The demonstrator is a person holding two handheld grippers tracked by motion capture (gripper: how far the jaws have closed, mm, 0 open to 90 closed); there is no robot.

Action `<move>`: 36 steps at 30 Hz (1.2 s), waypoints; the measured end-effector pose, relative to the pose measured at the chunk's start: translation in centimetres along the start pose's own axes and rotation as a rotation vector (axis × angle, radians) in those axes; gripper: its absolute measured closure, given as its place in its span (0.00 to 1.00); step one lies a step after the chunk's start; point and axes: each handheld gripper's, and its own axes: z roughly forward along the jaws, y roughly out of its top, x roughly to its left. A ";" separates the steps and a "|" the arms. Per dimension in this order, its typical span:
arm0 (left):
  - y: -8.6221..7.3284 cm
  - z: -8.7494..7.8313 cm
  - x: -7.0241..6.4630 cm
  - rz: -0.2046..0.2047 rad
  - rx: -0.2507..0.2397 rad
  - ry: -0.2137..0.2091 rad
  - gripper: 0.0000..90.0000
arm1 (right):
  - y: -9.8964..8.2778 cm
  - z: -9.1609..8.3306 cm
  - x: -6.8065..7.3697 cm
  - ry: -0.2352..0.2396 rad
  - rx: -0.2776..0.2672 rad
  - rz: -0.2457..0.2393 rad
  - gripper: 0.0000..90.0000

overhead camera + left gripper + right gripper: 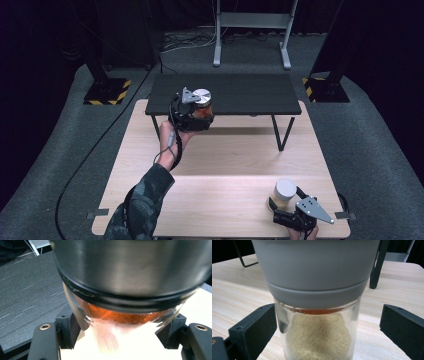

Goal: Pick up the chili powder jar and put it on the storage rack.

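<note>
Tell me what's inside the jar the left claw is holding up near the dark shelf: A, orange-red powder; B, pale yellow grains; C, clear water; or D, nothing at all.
A: the left claw grips a silver-lidded jar whose glass shows orange-red powder, while the pale grains sit in the other jar between the right claw's jaws.

the left hand-held gripper (192,116) was black, topped by a grey three-cornered plate, with a black cable trailing back along the forearm. brass-coloured screws sat in its black jaws. the person wore a dark patterned sleeve (145,197). the right hand-held gripper (290,212) was black with the same grey plate.
</note>
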 end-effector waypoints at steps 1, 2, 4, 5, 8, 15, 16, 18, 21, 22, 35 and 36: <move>0.1 0.0 0.0 -0.002 -0.001 0.000 0.35 | 0.0 0.0 0.0 0.000 -0.001 -0.001 0.00; 0.1 0.1 0.0 -0.004 -0.002 0.001 0.35 | 0.0 0.0 0.0 0.000 -0.001 -0.001 0.00; 0.3 0.2 0.1 -0.005 -0.004 0.004 0.35 | 0.0 0.0 0.0 0.000 0.000 0.001 0.00; 0.3 0.3 0.1 -0.009 -0.008 0.007 0.35 | 0.0 0.0 0.0 0.000 0.000 0.000 0.00; 0.7 0.5 0.1 -0.007 -0.008 0.017 0.35 | 0.0 0.0 0.0 0.000 0.000 0.000 0.00; 1.7 0.9 0.3 -0.016 -0.018 0.034 0.34 | 0.0 0.0 0.0 0.001 0.000 -0.001 0.00; 1.8 1.1 0.3 -0.018 -0.017 0.036 0.35 | 0.0 0.0 0.0 0.002 0.000 -0.001 0.00; 2.2 1.6 0.3 -0.020 -0.010 0.039 0.34 | 0.0 0.0 0.0 0.002 0.000 0.000 0.00; 2.3 1.9 0.3 -0.023 -0.008 0.041 0.34 | 0.0 0.0 0.0 0.003 0.001 0.000 0.00; 2.4 2.2 0.4 -0.025 -0.002 0.045 0.34 | 0.0 0.0 -0.1 0.003 0.000 -0.001 0.00; 3.1 3.6 0.5 -0.036 0.012 0.085 0.34 | -0.1 0.0 -0.1 0.004 -0.004 0.000 0.00; 3.2 3.7 0.5 -0.033 0.014 0.089 0.34 | -0.1 0.0 -0.1 0.003 -0.004 0.000 0.00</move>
